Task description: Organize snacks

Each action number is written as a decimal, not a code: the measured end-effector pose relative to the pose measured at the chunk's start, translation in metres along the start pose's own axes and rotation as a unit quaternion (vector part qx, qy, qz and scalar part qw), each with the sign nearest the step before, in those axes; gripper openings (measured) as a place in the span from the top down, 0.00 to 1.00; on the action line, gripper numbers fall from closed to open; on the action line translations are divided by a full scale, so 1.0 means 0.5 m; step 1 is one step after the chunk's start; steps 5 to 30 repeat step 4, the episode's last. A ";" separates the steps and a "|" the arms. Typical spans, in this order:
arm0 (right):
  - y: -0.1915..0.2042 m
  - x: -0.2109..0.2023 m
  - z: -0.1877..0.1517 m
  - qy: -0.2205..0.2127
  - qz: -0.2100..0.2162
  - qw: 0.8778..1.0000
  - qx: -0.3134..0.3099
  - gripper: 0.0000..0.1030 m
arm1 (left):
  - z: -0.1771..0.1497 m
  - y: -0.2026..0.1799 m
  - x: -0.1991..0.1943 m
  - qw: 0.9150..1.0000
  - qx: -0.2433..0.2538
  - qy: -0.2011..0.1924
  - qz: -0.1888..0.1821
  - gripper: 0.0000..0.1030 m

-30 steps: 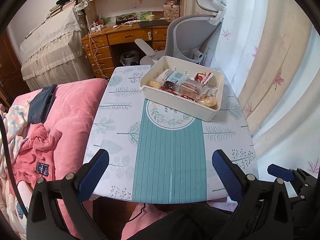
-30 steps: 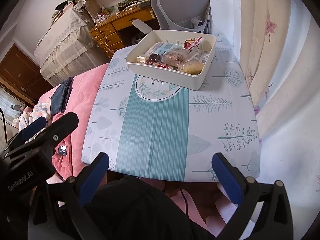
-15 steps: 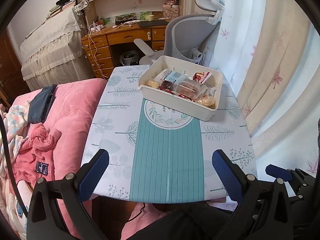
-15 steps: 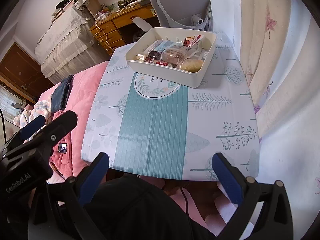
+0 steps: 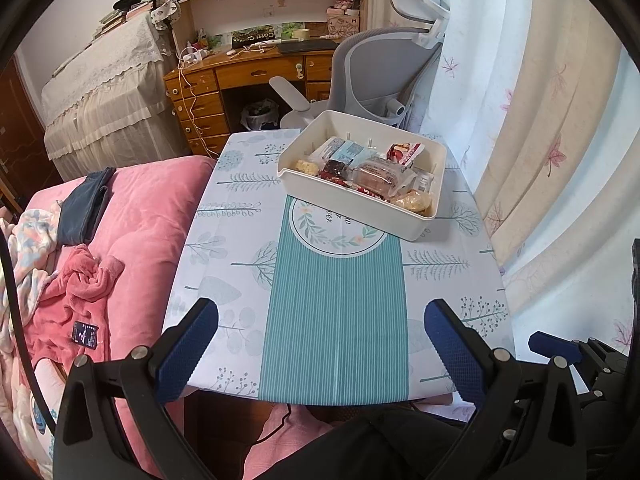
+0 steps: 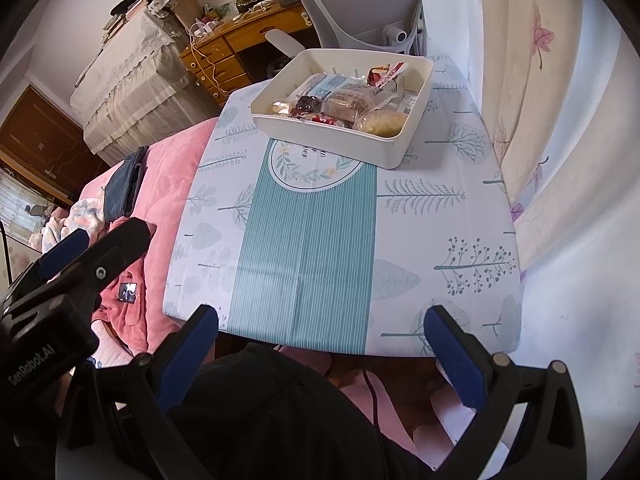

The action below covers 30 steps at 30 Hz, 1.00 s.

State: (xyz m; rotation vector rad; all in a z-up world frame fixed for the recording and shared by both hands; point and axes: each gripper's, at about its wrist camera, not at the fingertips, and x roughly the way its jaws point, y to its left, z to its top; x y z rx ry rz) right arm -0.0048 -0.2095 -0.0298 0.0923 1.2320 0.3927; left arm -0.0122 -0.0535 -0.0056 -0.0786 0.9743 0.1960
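A cream plastic bin (image 5: 430, 160) stands at the far right of the small table (image 5: 224, 240) and holds several wrapped snacks (image 5: 376, 172). It also shows in the right wrist view (image 6: 420, 92), with the snacks (image 6: 352, 104) inside. My left gripper (image 5: 320, 344) is open and empty, hovering over the table's near edge. My right gripper (image 6: 320, 346) is open and empty, held just off the near edge. The left gripper also shows at the left of the right wrist view (image 6: 64, 252).
A pink bed (image 5: 152, 208) with a dark cloth and crumpled pink clothing lies left of the table. A grey office chair (image 5: 380, 76) and a wooden desk (image 5: 240, 76) stand beyond it. Curtains (image 5: 540, 140) hang along the right.
Both grippers have drawn back slightly from the table, so the bin looks a little farther away. Both stay open and empty. The bin and snacks have not moved.
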 end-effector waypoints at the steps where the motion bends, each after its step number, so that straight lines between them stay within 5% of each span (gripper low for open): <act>1: 0.001 0.001 0.005 0.001 0.000 1.000 0.000 0.00 | 0.000 0.001 0.000 1.000 0.000 0.000 0.000 0.01; 30: 0.002 0.001 0.002 0.003 0.001 1.000 0.001 0.00 | 0.000 0.001 0.000 1.000 0.000 0.000 0.000 0.01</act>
